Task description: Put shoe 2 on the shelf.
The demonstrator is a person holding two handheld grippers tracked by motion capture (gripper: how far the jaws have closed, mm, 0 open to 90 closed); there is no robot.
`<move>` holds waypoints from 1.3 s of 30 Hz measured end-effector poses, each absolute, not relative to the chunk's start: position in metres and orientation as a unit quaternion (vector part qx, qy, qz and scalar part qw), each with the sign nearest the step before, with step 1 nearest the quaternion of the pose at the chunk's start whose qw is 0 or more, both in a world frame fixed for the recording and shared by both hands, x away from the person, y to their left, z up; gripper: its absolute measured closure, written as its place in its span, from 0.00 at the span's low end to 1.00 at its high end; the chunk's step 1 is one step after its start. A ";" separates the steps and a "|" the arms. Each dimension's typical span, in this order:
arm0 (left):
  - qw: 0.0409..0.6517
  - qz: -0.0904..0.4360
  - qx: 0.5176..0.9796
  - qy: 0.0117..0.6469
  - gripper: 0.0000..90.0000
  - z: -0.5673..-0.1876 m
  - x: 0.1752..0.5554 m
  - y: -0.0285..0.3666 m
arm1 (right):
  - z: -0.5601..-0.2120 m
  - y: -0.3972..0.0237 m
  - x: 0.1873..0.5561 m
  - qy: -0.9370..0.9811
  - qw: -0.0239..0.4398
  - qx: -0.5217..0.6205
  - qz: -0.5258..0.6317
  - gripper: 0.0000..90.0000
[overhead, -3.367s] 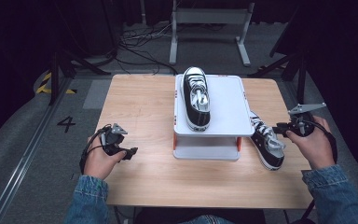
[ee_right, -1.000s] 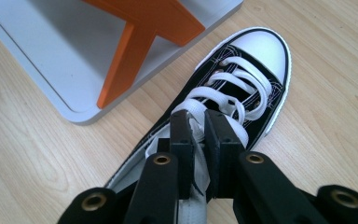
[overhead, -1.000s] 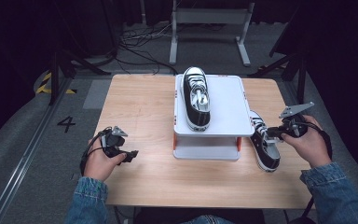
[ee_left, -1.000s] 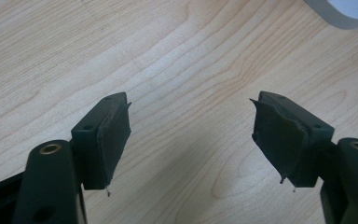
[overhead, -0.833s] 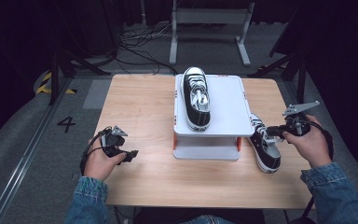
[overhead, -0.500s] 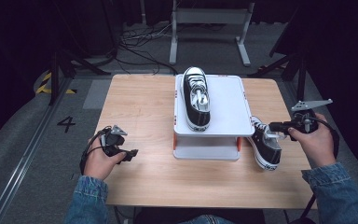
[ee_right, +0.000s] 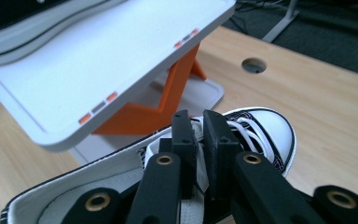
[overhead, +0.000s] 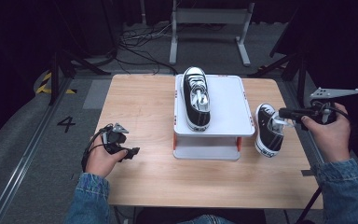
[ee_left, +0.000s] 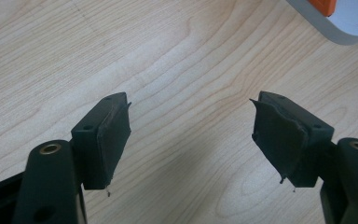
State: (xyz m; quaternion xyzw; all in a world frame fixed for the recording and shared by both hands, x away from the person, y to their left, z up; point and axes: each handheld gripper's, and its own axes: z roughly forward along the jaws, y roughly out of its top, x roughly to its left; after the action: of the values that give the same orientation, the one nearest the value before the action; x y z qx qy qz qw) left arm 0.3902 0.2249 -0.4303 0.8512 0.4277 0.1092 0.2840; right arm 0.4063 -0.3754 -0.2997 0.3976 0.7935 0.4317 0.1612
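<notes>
Where floor shows, "4" reads.

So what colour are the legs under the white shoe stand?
Orange. The stand's legs show best in the right gripper view, under the white top.

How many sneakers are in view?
2. One sneaker lies on the white stand. The other sneaker is right of the stand, gripped at its tongue by the right gripper, seemingly lifted.
</notes>
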 end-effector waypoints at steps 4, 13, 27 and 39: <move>0.286 0.110 0.849 0.432 0.31 -0.430 0.389 0.226 | -0.283 -0.376 0.408 0.793 0.178 0.391 0.431 0.93; 0.284 0.112 0.848 0.433 0.31 -0.430 0.386 0.229 | -0.251 -0.380 0.410 0.789 0.198 0.371 0.448 0.93; 0.279 0.115 0.841 0.448 0.31 -0.432 0.376 0.242 | -0.213 -0.355 0.418 0.794 0.211 0.311 0.478 0.93; 0.281 0.114 0.841 0.449 0.31 -0.432 0.374 0.245 | -0.200 -0.308 0.434 0.799 0.208 0.271 0.494 0.93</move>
State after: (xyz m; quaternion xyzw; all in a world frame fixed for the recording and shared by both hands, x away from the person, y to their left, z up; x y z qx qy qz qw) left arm 0.3743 0.2449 -0.4320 0.8405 0.4490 0.1138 0.2810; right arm 0.4343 -0.3082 -0.2002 0.2713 0.7992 0.4944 0.2081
